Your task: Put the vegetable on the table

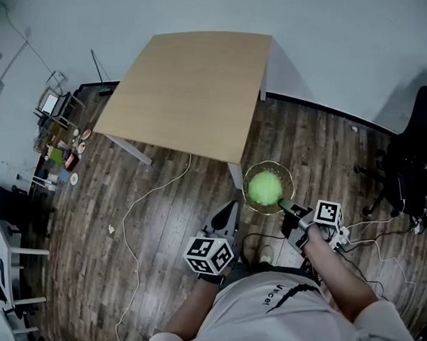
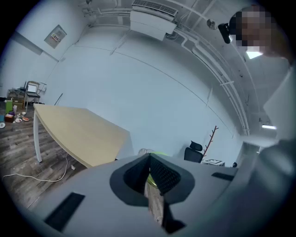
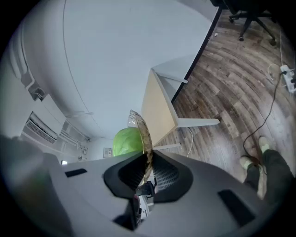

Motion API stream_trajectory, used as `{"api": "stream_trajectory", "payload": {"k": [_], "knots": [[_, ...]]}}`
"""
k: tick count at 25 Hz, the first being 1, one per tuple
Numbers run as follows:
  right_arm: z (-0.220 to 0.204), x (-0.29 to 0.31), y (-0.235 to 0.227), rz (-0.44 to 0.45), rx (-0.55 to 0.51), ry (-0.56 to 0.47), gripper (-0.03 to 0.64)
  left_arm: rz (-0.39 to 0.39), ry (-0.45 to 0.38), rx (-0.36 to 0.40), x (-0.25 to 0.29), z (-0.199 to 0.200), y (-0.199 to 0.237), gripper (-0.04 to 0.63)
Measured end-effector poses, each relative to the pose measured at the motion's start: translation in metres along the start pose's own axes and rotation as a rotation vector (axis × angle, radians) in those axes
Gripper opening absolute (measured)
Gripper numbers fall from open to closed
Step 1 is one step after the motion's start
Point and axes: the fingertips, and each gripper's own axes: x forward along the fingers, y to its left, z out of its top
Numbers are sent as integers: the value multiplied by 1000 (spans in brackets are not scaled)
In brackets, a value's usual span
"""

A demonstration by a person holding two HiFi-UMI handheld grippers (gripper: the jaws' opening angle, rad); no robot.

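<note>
Wood-plank floor (image 1: 165,205), pale laminate desk (image 1: 187,88); item: one green vegetable (image 1: 264,188) in a clear bowl (image 1: 253,203), carried in the air just off the desk's near corner.

Vegetable: round, leafy, pale green, matte; I judge it light, a little springy, and liable to roll. Bowl: thin, rigid and transparent, with a ribbed flared rim; likely slippery and breakable. My right hand-held gripper (image 1: 288,210) is clamped on that rim edge-on, taking the whole load at one side, so I expect the bowl to tip. Best hold as I see it: keep the rim grip level, or take the vegetable itself across its widest part with light pressure. My left hand-held gripper (image 1: 227,217) has its jaws drawn together on nothing and hangs beside the bowl.
</note>
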Motion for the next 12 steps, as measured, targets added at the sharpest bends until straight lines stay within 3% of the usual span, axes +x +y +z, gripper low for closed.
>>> {"api": "stream_trajectory", "payload": {"k": [12], "knots": [[-5, -8, -5, -9, -9, 10, 43, 9, -5, 11, -5, -6, -8, 14]]}}
